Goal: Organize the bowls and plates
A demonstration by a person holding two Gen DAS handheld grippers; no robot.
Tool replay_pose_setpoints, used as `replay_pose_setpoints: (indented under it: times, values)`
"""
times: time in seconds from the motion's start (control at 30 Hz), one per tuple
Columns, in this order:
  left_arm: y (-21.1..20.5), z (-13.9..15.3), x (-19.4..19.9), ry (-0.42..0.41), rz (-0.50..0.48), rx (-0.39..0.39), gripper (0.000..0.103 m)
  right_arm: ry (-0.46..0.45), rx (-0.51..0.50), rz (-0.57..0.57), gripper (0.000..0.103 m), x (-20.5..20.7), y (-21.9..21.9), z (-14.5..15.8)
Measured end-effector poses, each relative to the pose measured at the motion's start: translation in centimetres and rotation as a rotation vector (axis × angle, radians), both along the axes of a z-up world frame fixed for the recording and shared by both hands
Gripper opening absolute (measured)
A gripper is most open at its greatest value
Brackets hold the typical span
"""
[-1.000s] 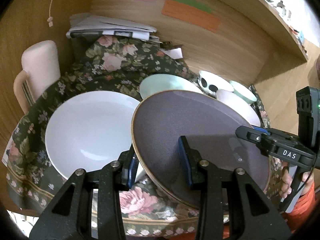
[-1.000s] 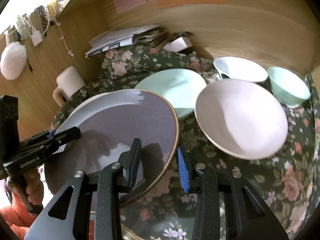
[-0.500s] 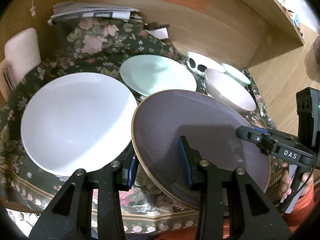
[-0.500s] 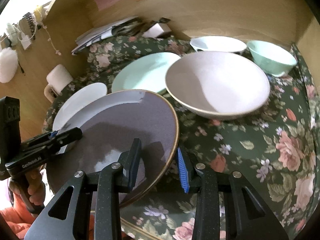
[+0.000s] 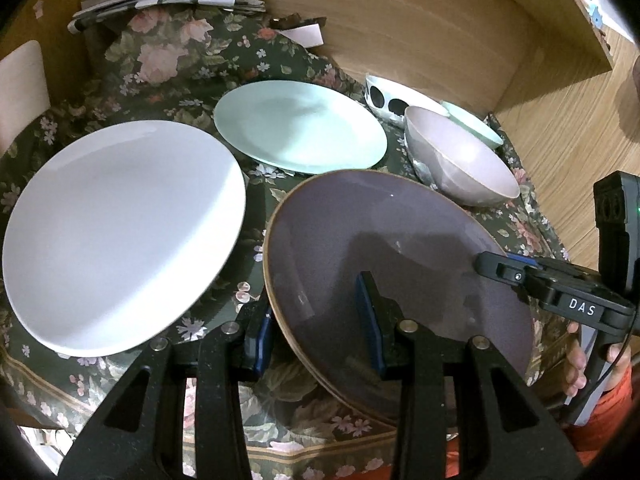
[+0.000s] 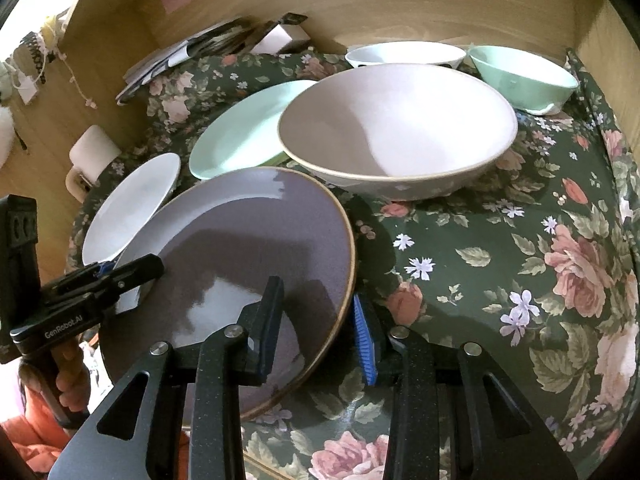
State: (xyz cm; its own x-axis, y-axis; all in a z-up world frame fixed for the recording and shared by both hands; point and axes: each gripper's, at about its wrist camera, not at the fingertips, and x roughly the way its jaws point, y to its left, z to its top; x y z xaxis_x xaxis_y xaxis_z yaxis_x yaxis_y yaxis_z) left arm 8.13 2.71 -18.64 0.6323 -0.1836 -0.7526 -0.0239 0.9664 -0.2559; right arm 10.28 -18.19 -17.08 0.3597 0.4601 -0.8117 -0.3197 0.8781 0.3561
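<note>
Left wrist view showed that we had carried the round purple-grey ceramic plate with the brown rim (image 5: 400,248) lower and nearer to the desk draped in dark floral cloth (image 5: 280,432) than a second earlier, when it sat higher and hid much of the pale green plate (image 5: 300,126). That green plate lay fully in sight beyond the purple plate's far edge, and the large white plate (image 5: 120,232) lay just to the purple plate's left, apart from it.

Our left tongs (image 5: 316,322) were narrowly parted and clamped on the purple plate's left rim, one pad above and one below. Our right tongs (image 6: 316,328) pinched the opposite rim the same way in the right wrist view. Neither grip had altered over that second.

Beyond the purple plate's right side stood the wide pinkish bowl (image 6: 396,128), with a white spotted bowl (image 5: 394,98) and a small green bowl (image 6: 524,76) behind it.

We judged the plate was partway down, tilted, not yet resting, probably headed for stacking with the other plates.
</note>
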Motion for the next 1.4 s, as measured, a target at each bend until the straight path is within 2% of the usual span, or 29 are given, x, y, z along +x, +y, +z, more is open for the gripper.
replay_pose_setpoints:
  times: [0.43,0.6,0.77,0.9,1.1,1.23,1.4]
  values:
    - [0.0,-0.7,0.3,0.004,-0.009,0.010,0.038,0.005,-0.022,0.001,0.030,0.3,-0.1,-0.4]
    - [-0.1,-0.3,0.2,-0.010,0.002,0.071,0.037,-0.019,-0.052,-0.004,0.031,0.0,-0.5,0.4]
    - [0.4,1.0,-0.1,-0.047,0.012,0.087,0.039,-0.044,-0.047,-0.010,0.031,-0.2,-0.6,1.3]
    - [0.9,2.5,-0.6,-0.091,0.031,0.105,0.051,-0.084,-0.039,-0.001,0.034,-0.3,-0.1,2.6]
    - [2.3,4.6,-1.1,-0.146,0.079,0.110,0.059,-0.166,-0.021,0.038,0.044,0.1,1.6,4.8]
    - [3.9,5.6,-1.5,-0.169,0.130,0.124,0.070,-0.212,-0.012,0.072,0.055,0.5,3.3,5.9]
    - [6.2,6.2,-2.0,-0.177,0.198,0.147,0.079,-0.227,-0.003,0.127,0.055,1.4,5.7,6.5]
